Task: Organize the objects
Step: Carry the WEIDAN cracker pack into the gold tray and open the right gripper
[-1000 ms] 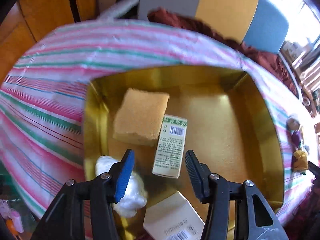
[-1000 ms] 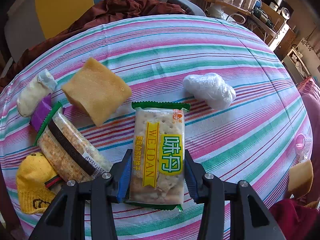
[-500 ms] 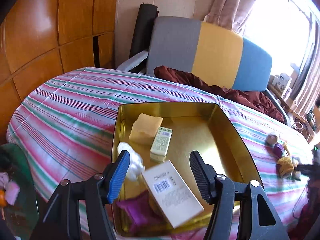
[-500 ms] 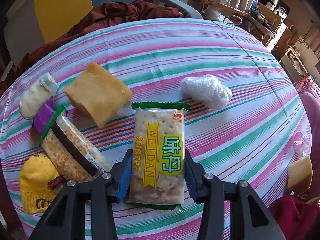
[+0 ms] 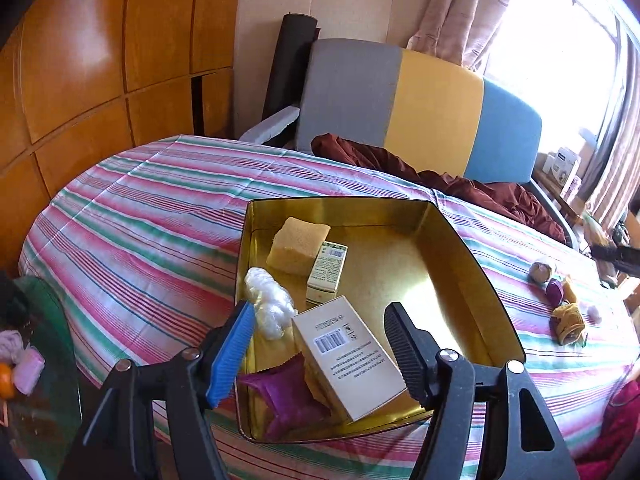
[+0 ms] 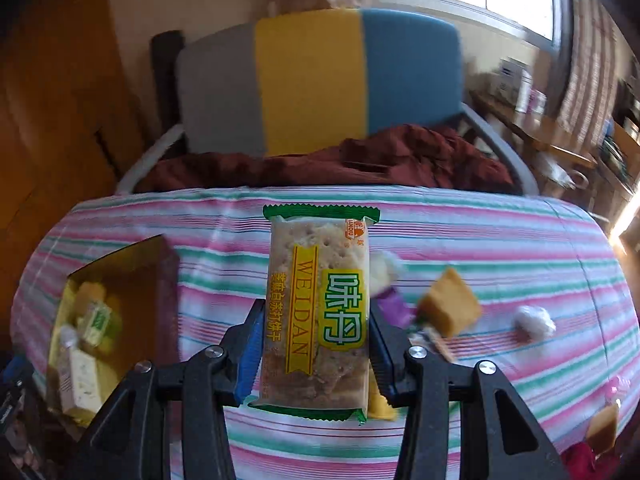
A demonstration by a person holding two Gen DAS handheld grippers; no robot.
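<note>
A gold tin box (image 5: 472, 272) sits on the striped table and holds a yellow sponge (image 5: 298, 239), a small green carton (image 5: 328, 266), a white plastic wad (image 5: 270, 306), a cream box (image 5: 346, 354) and a purple pouch (image 5: 282, 390). My left gripper (image 5: 320, 340) hangs over the tin's near end, its jaws opening, nothing pressed between them. My right gripper (image 6: 316, 344) is shut on a cracker packet (image 6: 318, 308), lifted above the table. In the right wrist view the tin (image 6: 120, 264) lies to the left.
Loose on the cloth to the right lie a yellow sponge (image 6: 450, 308), a white wad (image 6: 534, 320) and a purple-wrapped item (image 6: 394, 306). A grey, yellow and blue chair (image 5: 416, 108) with a maroon cloth (image 5: 440, 180) stands behind the table. A wooden wall (image 5: 100, 60) is at left.
My left gripper has drawn back and up from the tin and widened, leaving the cream box inside. My right gripper has lifted the cracker packet off the table and swung toward the tin.
</note>
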